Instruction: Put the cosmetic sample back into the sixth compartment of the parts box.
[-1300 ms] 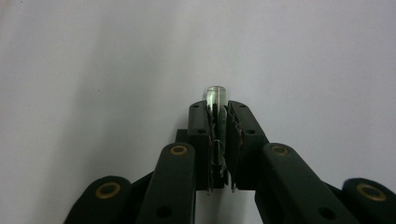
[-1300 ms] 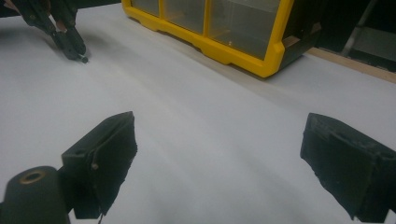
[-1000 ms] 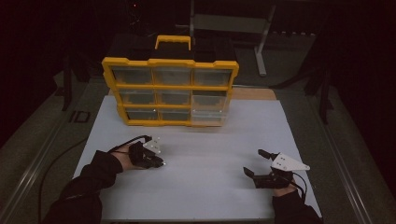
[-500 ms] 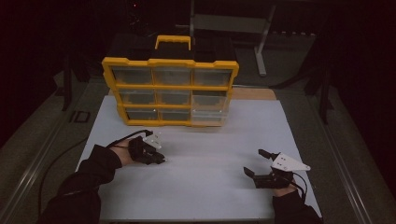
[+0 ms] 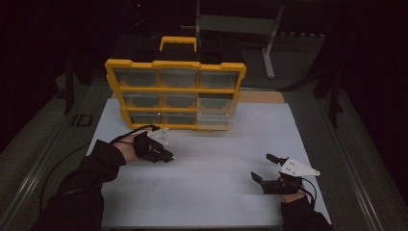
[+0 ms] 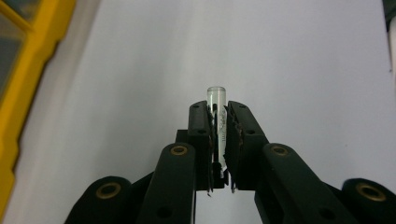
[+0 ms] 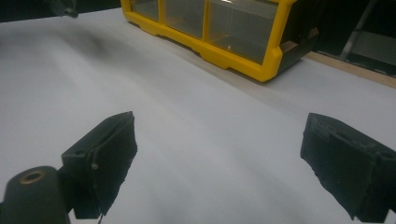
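Observation:
A yellow organizer case (image 5: 175,94) with clear drawers stands upright at the back of the white table sheet (image 5: 216,159); its lower corner (image 7: 224,32) is seen in the right gripper view. My left gripper (image 5: 166,155) is just in front of the case's lower left, shut on a small clear tube (image 6: 216,109) that sticks out past the jaw tips (image 6: 218,116). My right gripper (image 5: 263,168) rests on the sheet at the front right, its jaws wide apart (image 7: 219,158) with nothing between them.
A black box with a yellow handle (image 5: 178,43) sits behind the case. A wooden board edge (image 5: 262,96) shows at the sheet's back right. Grey floor and metal rails flank the table. White sheet stretches between the two grippers.
My left gripper, holding the tube, has shifted a little forward toward the case. The right gripper has stayed in place.

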`<move>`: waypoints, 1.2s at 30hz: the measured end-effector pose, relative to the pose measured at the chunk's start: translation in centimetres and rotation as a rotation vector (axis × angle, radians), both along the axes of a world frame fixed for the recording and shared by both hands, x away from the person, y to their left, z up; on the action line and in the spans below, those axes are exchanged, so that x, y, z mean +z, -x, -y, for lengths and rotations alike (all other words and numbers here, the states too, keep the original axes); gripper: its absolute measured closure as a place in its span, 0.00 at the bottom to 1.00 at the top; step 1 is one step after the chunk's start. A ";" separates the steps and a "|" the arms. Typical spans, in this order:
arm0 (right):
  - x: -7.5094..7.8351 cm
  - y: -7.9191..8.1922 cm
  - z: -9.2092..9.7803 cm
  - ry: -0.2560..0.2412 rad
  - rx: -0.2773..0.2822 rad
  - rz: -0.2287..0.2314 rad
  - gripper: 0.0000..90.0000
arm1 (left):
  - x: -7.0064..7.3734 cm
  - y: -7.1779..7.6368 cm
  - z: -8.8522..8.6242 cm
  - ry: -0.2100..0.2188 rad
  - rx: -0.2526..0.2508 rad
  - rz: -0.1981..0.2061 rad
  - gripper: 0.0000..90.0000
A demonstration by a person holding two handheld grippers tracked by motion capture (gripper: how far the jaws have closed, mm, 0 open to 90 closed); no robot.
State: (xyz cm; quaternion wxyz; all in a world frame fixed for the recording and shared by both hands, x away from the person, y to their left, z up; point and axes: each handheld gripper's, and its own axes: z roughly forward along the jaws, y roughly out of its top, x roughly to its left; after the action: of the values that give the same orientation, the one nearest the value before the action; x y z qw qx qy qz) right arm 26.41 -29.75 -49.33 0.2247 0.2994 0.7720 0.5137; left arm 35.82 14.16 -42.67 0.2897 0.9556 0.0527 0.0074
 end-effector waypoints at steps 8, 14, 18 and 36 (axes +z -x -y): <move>0.0 0.0 0.0 -0.004 0.001 0.000 0.12 | 2.2 -0.4 0.7 0.005 -0.022 0.019 0.91; 0.0 0.0 0.0 -0.004 0.002 0.004 0.12 | 3.8 -0.7 1.2 0.026 -0.046 0.025 0.91; 0.0 0.0 0.0 -0.002 0.003 0.001 0.12 | 4.7 -0.9 1.9 0.027 -0.061 0.042 0.91; 0.1 0.0 0.1 -0.003 0.003 0.004 0.12 | 9.9 -2.1 4.2 0.074 -0.110 0.094 0.91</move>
State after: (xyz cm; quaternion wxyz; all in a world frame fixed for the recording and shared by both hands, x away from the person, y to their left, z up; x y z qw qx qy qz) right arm 26.40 -29.83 -49.24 0.2251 0.2974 0.7711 0.5160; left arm 37.96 9.94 -32.77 0.3270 0.9443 -0.0134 0.0344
